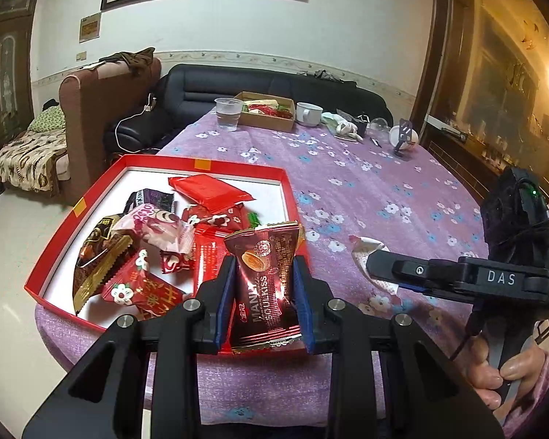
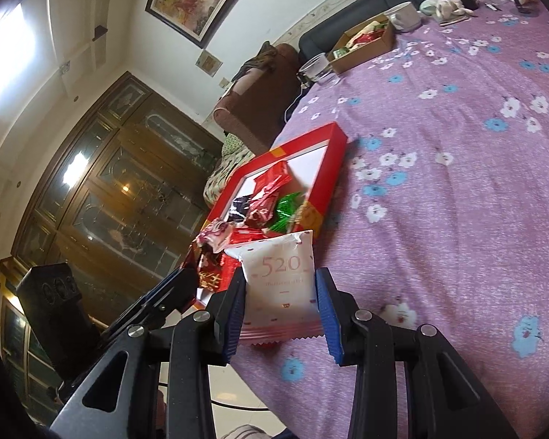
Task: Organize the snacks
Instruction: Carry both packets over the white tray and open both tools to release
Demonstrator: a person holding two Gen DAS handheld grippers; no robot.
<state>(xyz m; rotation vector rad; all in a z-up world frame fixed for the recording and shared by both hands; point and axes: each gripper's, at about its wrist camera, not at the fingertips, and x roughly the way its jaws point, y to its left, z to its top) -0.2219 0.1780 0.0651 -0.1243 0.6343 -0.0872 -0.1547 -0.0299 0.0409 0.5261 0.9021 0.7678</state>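
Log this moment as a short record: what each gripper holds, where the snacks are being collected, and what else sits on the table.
left gripper: jaws shut on dark red snack packet
right gripper: jaws shut on white snack packet
collection box: red box, white inside, several wrapped snacks in it
surface: purple floral tablecloth
far end: plastic cup, cardboard box, white mug

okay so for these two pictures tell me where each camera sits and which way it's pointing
Left wrist: sits on the left gripper, looking along its fingers over the shallow red cardboard box of wrapped snacks; its jaws clamp a dark red foil snack packet; the right gripper and a hand show at right.
Right wrist: sits on the right gripper, rolled sideways, facing the red box across the purple flowered tablecloth; it clamps a white snack packet marked 520; the left gripper shows at left.
Shared: red box, tablecloth, both grippers.
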